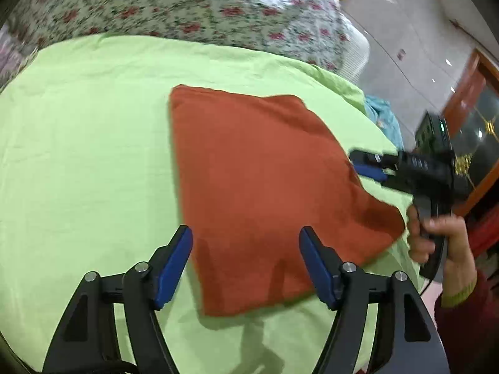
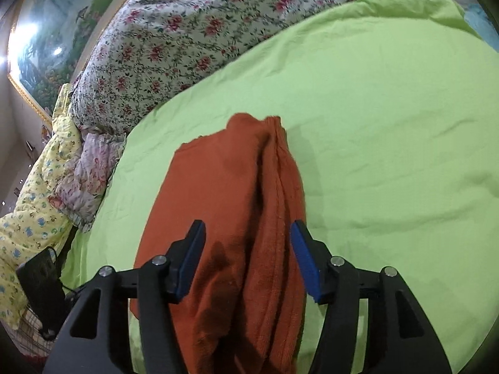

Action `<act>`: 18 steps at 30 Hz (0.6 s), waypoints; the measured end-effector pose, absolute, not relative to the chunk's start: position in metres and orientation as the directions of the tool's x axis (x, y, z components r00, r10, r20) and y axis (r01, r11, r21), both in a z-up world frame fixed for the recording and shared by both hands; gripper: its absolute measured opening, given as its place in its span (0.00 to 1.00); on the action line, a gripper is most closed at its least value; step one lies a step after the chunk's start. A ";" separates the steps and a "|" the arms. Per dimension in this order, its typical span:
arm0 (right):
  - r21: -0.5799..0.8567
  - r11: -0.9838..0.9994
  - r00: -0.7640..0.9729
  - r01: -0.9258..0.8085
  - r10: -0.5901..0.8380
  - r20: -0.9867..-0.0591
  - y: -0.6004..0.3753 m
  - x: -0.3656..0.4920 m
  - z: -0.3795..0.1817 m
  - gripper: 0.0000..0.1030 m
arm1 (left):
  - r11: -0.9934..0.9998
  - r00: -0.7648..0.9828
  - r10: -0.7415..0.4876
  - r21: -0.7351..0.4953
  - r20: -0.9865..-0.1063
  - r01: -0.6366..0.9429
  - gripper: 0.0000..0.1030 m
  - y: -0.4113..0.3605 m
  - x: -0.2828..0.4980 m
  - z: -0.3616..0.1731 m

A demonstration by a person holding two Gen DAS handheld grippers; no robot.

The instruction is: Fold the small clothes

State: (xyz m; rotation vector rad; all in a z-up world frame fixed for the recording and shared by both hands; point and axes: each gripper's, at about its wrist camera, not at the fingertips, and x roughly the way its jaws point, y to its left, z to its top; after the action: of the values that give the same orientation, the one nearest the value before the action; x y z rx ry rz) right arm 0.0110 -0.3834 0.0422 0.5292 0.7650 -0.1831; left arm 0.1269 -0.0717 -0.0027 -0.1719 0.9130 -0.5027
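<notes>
Rust-orange cloth [image 1: 265, 187], already folded into a rectangle, lies flat on the green sheet [image 1: 87, 140] near the bed's right edge. Left gripper [image 1: 246, 265] hangs released over its near edge, nothing pinched. Right gripper [image 2: 248, 261] is released too, straddling the layered fold. I'd pinch all the layers together before doubling it over.

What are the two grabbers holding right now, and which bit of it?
Nothing. The left gripper and right gripper both stand open above the folded rust-orange cloth, which lies loose on the green sheet; no pad presses on it.
</notes>
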 end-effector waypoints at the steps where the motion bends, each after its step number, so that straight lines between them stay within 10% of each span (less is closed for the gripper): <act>1: 0.389 0.852 0.705 0.350 0.034 -0.708 -0.385 0.012 0.038 0.58 | 0.871 0.497 -0.488 -0.366 -0.718 0.327 0.79 -0.068 0.134 -0.005; 18: 0.471 0.819 0.683 0.327 0.140 -0.717 -0.404 0.038 0.009 0.64 | 0.806 0.348 -0.590 -0.554 -0.728 0.206 0.78 -0.072 0.226 -0.051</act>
State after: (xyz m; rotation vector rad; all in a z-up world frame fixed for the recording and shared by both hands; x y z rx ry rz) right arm 0.0377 -0.4042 0.0093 0.6192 0.8252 -0.1126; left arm 0.2264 -0.0716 -0.0509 -0.4005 1.1020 -0.5343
